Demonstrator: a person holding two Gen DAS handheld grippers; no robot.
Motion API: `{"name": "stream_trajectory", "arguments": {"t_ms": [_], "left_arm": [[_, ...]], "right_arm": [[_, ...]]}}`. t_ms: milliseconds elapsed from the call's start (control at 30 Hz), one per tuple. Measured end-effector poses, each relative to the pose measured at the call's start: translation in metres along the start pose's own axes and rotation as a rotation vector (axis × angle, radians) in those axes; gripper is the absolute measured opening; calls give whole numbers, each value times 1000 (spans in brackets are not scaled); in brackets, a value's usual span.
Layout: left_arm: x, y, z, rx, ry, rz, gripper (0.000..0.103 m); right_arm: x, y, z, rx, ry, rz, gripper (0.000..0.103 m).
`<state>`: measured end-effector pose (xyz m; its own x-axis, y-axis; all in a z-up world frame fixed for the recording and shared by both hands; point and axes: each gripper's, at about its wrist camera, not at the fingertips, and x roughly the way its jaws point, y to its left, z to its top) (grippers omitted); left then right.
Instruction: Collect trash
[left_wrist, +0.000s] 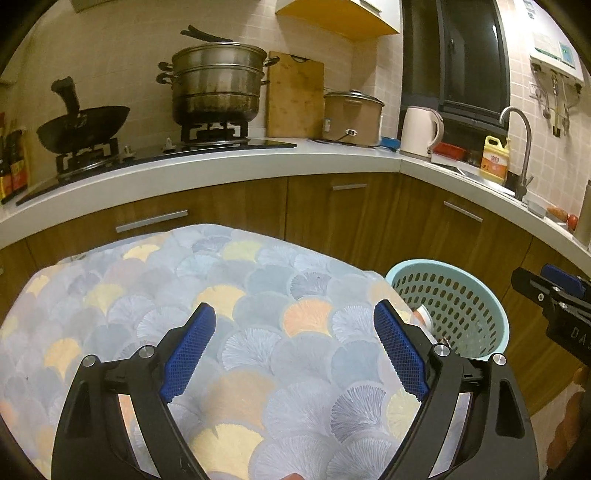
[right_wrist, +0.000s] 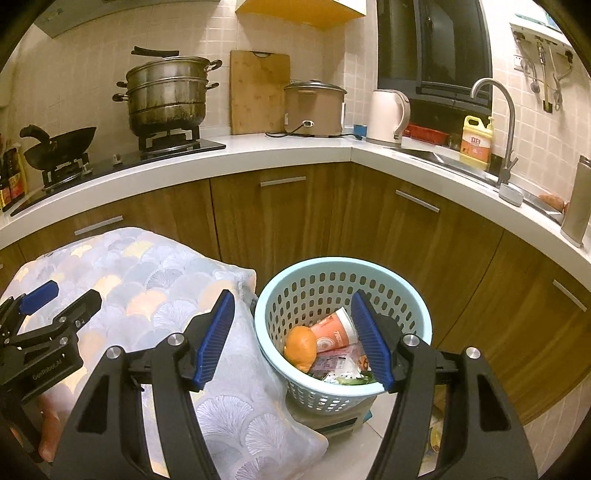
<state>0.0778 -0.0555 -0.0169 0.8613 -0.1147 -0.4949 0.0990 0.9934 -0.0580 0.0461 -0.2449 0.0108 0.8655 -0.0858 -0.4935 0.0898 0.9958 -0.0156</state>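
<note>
A light blue perforated basket (right_wrist: 343, 269) stands on the floor right of a table under a fan-patterned cloth (right_wrist: 147, 280). In it lie an orange fruit (right_wrist: 301, 347), an orange-and-white paper cup (right_wrist: 334, 330), wrappers (right_wrist: 338, 363) and green scraps. My right gripper (right_wrist: 293, 302) is open and empty, held above the basket's near rim. My left gripper (left_wrist: 295, 317) is open and empty above the cloth (left_wrist: 258, 295); the basket (left_wrist: 454, 273) is to its right. The left gripper also shows in the right wrist view (right_wrist: 61, 295), and the right gripper at the left wrist view's right edge (left_wrist: 546, 284).
A white L-shaped counter (right_wrist: 295, 151) over wooden cabinets runs behind. It carries a wok (right_wrist: 59, 146), a steamer pot (right_wrist: 168, 96), a cutting board, a rice cooker (right_wrist: 314, 109), a kettle (right_wrist: 389, 116), and a sink with a tap (right_wrist: 498, 110). The basket sits on a low box (right_wrist: 343, 421).
</note>
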Motion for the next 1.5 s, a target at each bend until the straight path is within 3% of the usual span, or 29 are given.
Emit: {"name": "stream_trajectory", "arguments": {"t_ms": [1500], "left_arm": [[1,6,-2,-13,12,7,86]], "right_arm": [[7,-8,-2,10,14,10,62]]}}
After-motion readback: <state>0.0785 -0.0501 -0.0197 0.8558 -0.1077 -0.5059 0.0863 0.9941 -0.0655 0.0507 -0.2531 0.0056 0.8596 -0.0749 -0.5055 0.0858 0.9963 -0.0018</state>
